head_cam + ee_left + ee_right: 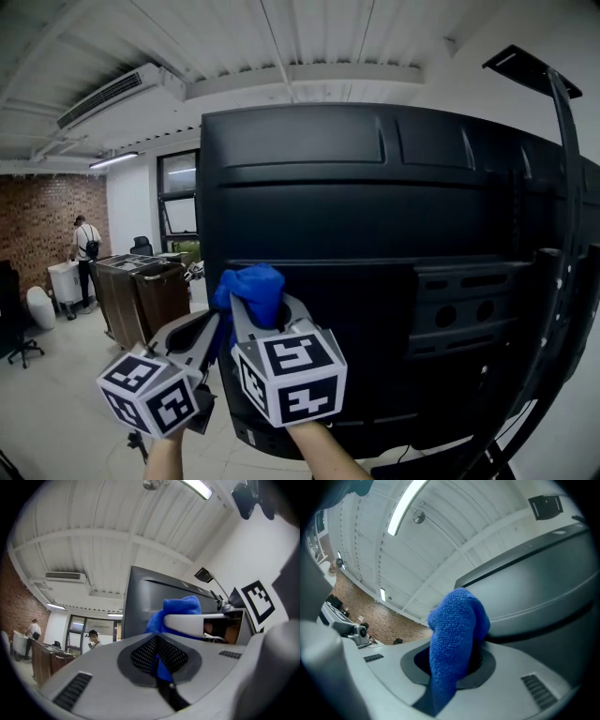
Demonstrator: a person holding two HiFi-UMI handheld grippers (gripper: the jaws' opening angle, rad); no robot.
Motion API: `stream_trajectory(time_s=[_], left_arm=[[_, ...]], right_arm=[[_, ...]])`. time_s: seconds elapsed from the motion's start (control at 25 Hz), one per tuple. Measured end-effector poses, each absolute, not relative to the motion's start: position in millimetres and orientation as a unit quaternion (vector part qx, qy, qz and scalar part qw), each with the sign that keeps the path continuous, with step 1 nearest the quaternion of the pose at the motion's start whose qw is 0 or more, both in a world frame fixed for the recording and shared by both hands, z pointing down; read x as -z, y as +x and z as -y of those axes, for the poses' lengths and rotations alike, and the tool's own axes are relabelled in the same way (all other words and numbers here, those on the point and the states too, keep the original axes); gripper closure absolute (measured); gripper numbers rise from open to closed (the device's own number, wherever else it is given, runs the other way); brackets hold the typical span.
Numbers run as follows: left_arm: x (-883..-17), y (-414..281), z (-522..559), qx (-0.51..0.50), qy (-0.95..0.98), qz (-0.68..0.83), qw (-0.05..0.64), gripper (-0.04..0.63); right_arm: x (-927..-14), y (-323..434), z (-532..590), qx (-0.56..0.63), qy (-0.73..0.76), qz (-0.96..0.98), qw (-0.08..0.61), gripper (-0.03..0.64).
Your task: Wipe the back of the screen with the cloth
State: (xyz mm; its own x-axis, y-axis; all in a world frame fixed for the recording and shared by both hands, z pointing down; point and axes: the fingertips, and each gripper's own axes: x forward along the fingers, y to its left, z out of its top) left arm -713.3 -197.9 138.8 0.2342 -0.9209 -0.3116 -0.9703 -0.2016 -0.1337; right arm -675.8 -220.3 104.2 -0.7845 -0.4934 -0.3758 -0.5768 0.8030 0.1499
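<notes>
The black back of the screen fills the head view right in front of me. A bunched blue cloth lies against its lower left part, and my right gripper is shut on it. In the right gripper view the cloth rises out of the closed jaws of the right gripper, with the screen just behind. My left gripper sits close at the left, jaws together on a hanging tail of the cloth. In its own view a blue strip shows between the jaws of the left gripper, below the cloth.
A black stand pole curves along the screen's right side. At far left, a brown counter, an office chair and a person stand on the open floor. Another person stands by the windows.
</notes>
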Motion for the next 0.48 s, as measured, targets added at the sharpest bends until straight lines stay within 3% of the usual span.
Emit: stream_trajectory(time_s=[0.48], left_arm=[[-147, -602, 230, -0.074, -0.842, -0.51, 0.16, 0.589]], right_arm=[[-131, -544, 248, -0.179, -0.466, -0.856, 0.135, 0.568]])
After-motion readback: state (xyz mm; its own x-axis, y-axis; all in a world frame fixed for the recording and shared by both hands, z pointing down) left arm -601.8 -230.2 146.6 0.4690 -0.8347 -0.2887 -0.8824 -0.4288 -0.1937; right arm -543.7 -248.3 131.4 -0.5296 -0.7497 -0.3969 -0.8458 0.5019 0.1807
